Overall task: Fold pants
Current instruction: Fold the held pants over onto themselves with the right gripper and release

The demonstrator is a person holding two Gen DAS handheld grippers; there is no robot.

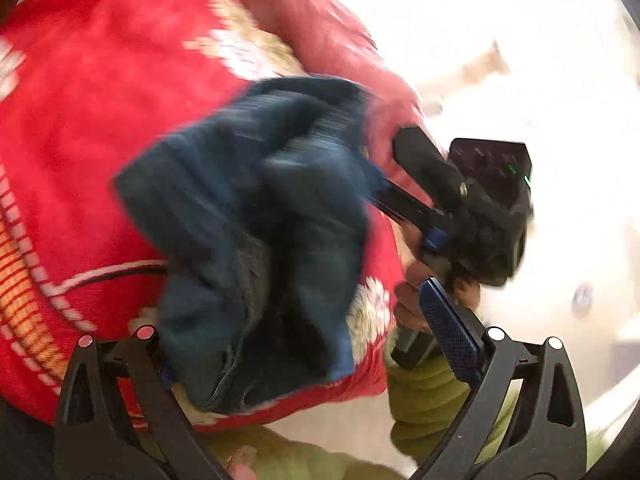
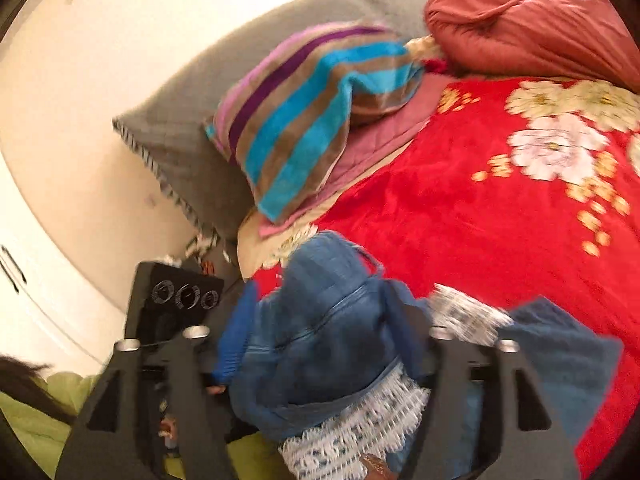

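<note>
The pants (image 1: 260, 232) are dark blue denim, bunched and blurred, held up over a red flowered blanket (image 1: 80, 120). In the left wrist view the cloth fills the gap between my left gripper's (image 1: 316, 356) fingers; whether the jaws pinch it is unclear. The right gripper (image 1: 384, 188) shows in this view at the pants' right edge, with cloth between its fingers. In the right wrist view the pants (image 2: 320, 332), with a white patterned lining (image 2: 360, 428), sit between the right gripper's (image 2: 320, 340) fingers. The left gripper's body (image 2: 176, 304) shows at lower left.
The bed holds the red flowered blanket (image 2: 480, 220), a striped towel (image 2: 312, 120), a grey pillow (image 2: 192, 120) and a red-brown quilt (image 2: 540, 28). A pale wall (image 2: 80, 80) lies to the left. A green sleeve (image 1: 428, 396) is at my lower edge.
</note>
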